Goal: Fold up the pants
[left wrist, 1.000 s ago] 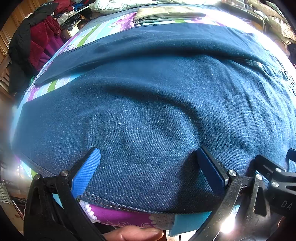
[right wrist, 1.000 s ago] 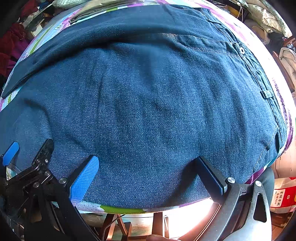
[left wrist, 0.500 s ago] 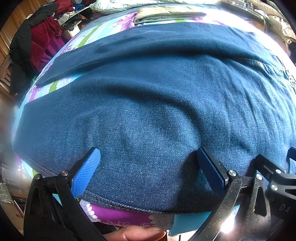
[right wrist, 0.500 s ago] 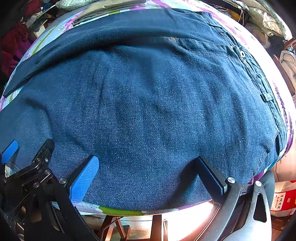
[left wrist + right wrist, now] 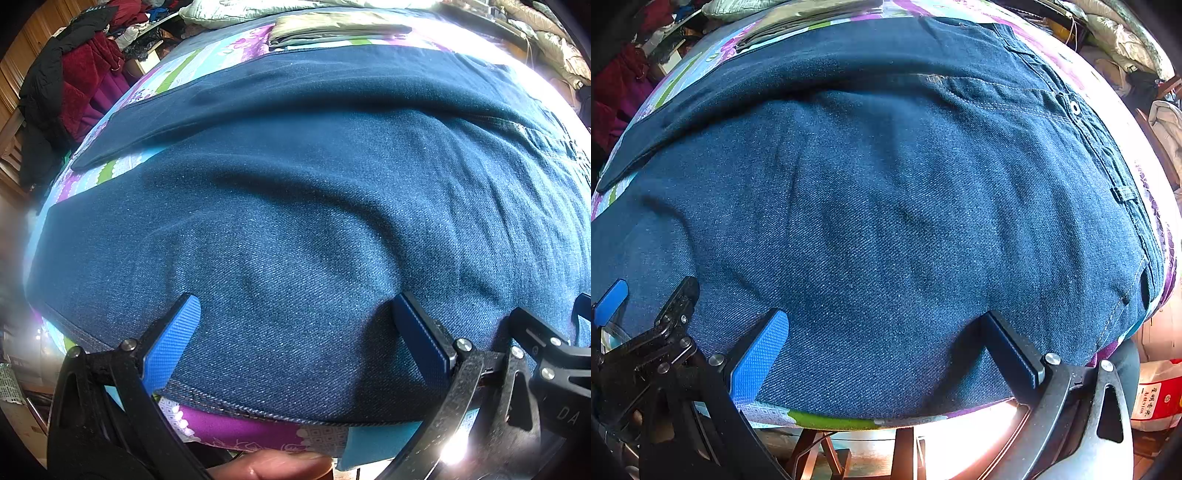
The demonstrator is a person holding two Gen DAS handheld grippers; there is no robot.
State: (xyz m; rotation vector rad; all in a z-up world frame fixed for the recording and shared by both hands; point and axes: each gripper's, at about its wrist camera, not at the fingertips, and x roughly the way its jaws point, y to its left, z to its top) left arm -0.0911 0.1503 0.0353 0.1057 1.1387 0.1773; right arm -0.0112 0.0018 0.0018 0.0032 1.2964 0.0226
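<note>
pants point(image 5: 295, 229) dk twill denim, flat | L gripper point(image 5: 295, 321) jaws apart | R gripper point(image 5: 886, 332) jaws apart

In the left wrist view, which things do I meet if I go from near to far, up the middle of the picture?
Left gripper → near jeans leg → far jeans leg → folded beige cloth → pale quilt.
</note>
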